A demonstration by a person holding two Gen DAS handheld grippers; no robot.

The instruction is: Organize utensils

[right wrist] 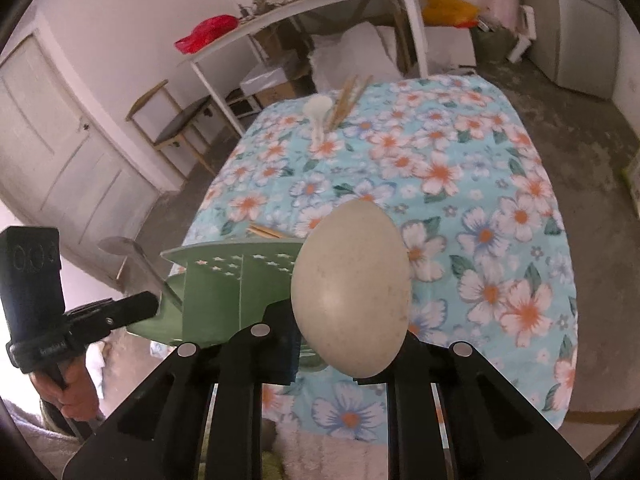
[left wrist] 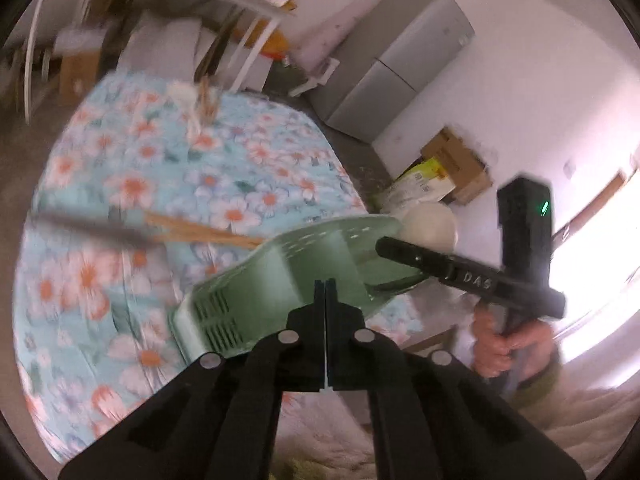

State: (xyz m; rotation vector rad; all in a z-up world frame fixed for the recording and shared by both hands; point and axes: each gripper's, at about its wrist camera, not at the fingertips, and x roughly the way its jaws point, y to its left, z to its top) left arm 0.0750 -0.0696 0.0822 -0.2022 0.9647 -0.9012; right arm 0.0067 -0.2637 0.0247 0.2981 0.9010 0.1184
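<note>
Your left gripper (left wrist: pixel 325 286): fingers together at green holder (left wrist: pixel 280 280) | right gripper (right wrist: pixel 348 320): clamped on pale spoon (right wrist: pixel 352 292) | advice: lower spoon slowly into holder.

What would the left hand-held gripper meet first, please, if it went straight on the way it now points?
Most likely the green utensil holder, which sits right past the shut left hand-held gripper; depth is hard to judge.

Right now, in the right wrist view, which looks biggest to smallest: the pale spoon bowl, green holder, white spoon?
1. Green holder and pale spoon bowl: alike, both near the camera.
2. White spoon, far off.
</note>
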